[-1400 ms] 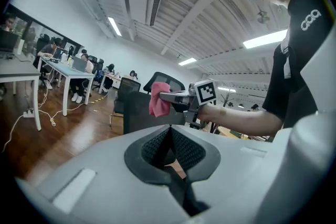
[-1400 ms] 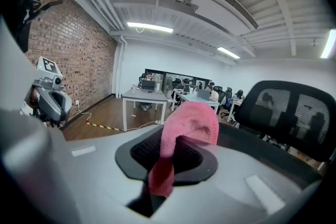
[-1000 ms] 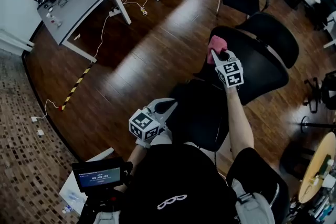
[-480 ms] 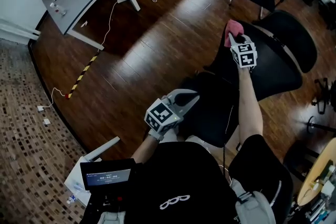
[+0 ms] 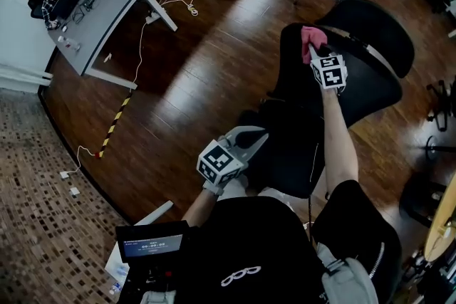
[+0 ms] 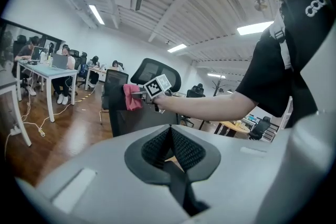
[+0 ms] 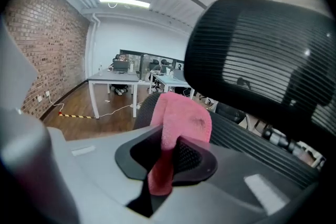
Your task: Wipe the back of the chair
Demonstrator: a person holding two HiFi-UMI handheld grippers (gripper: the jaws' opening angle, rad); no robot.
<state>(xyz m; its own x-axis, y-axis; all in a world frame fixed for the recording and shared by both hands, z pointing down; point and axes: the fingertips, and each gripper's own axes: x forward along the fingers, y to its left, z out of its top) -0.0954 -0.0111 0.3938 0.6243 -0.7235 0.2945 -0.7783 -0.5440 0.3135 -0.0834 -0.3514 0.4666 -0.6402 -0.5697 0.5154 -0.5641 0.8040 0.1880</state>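
The right claw (image 7: 167, 157) grips a pink cloth (image 7: 184, 115) at the top of the chair back (image 5: 288, 78). Wiping seems barely begun, and the lower part is left. The left claw (image 6: 170, 139) is closed and empty, below the chair back's top.

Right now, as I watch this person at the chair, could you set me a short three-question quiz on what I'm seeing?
1. True or false: the left gripper holds the pink cloth.
2. Pick one: the cloth is held nearest to A the black chair, B the floor, C a desk.
3. Name it: which gripper is clamped on the cloth?

Key: 1 false, its jaws are shut on nothing; 2 A; 3 the right gripper.
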